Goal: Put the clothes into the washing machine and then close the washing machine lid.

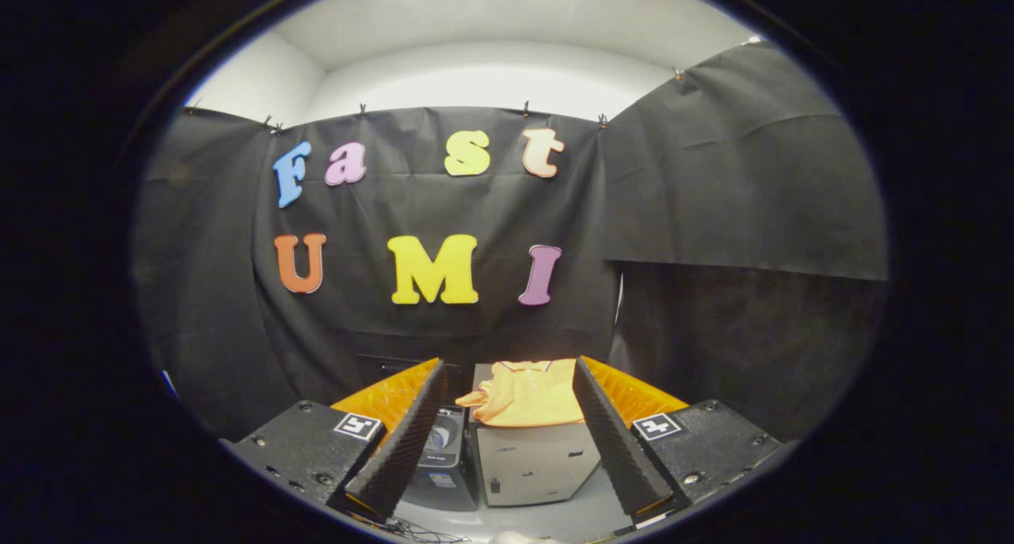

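Note:
An orange-yellow garment [527, 397] lies crumpled on top of a grey box [535, 461], beyond and between my fingers. To the left of the box stands a small dark washing machine [445, 449], partly hidden behind my left finger; a round pale part shows on its top, and I cannot tell how its lid stands. My gripper [508, 366] is open, held back from the box at about the garment's height, with nothing between its fingers.
The box and the machine rest on a pale tabletop [554, 516]. Thin dark cables [412, 532] lie on it near the left finger. Black cloth walls close the booth behind and on the right.

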`<state>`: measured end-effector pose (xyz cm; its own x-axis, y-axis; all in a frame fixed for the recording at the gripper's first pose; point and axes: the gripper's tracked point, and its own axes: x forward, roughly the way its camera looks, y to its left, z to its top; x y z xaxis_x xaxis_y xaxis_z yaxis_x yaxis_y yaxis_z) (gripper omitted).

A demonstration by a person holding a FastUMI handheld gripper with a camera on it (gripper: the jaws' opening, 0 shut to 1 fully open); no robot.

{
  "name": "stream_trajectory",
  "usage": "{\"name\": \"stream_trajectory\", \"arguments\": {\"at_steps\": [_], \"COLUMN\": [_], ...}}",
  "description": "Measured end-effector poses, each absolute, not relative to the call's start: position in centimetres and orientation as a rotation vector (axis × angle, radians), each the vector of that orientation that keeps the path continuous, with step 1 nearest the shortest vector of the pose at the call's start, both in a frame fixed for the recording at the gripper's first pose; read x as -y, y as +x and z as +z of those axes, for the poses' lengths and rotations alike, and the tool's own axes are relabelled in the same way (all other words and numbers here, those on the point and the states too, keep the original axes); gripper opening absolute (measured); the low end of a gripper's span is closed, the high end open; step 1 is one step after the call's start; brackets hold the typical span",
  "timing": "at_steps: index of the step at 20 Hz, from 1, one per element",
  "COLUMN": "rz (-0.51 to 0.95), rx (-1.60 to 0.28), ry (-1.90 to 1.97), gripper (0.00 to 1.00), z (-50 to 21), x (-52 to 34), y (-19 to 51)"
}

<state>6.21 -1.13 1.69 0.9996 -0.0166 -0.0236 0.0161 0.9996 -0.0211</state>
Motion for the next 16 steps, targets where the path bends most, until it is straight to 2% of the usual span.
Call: {"name": "stream_trajectory", "arguments": {"at_steps": [7,16], "rz": [-0.019,0.021], "rx": [-0.056,-0.152], "ry": [-0.036,-0.03], "gripper": [1.0,1.0], "z": [1.4,-1.3], "x": [5.8,9.8], "y": [16.1,32.3]}}
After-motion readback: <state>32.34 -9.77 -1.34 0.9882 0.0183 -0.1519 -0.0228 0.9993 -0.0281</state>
